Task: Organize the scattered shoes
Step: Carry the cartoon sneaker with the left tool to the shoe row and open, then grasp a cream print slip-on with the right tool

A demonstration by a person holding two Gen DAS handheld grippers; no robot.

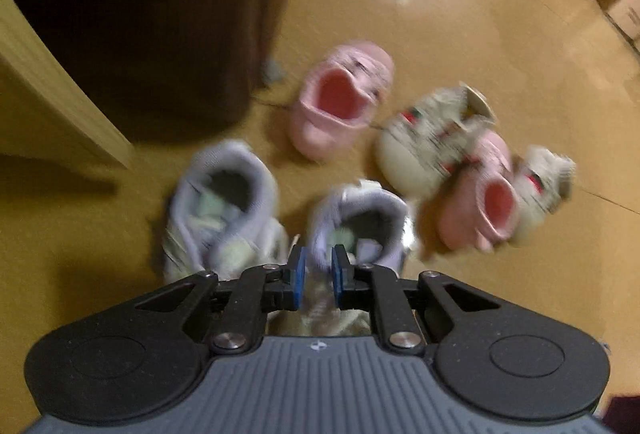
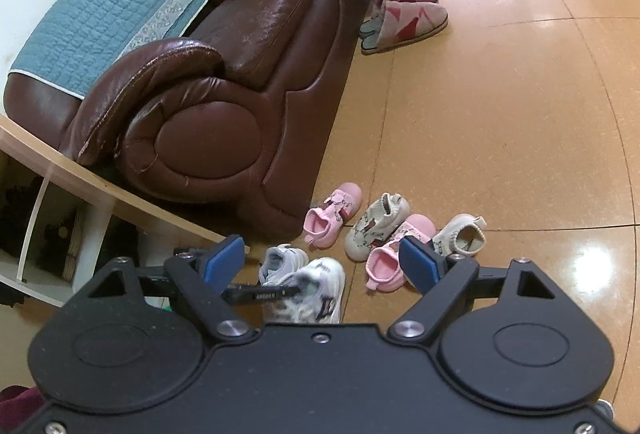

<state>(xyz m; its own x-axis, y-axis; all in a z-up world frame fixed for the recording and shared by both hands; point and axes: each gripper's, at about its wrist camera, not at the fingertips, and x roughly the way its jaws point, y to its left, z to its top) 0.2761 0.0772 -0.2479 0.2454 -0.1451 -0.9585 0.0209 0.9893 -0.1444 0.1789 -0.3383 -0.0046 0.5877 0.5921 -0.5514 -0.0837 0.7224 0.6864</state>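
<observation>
The right gripper (image 2: 322,264) was held wide open above the floor (image 2: 500,121). Beyond it, two white sneakers (image 2: 316,290), two pink shoes (image 2: 334,213) and two cream shoes (image 2: 376,226) were seen beside a brown leather sofa (image 2: 240,73).

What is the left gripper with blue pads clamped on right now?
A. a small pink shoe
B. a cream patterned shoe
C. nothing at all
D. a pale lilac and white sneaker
D: in the left wrist view the left gripper has its blue pads closed on the collar of the pale lilac and white sneaker.
</observation>
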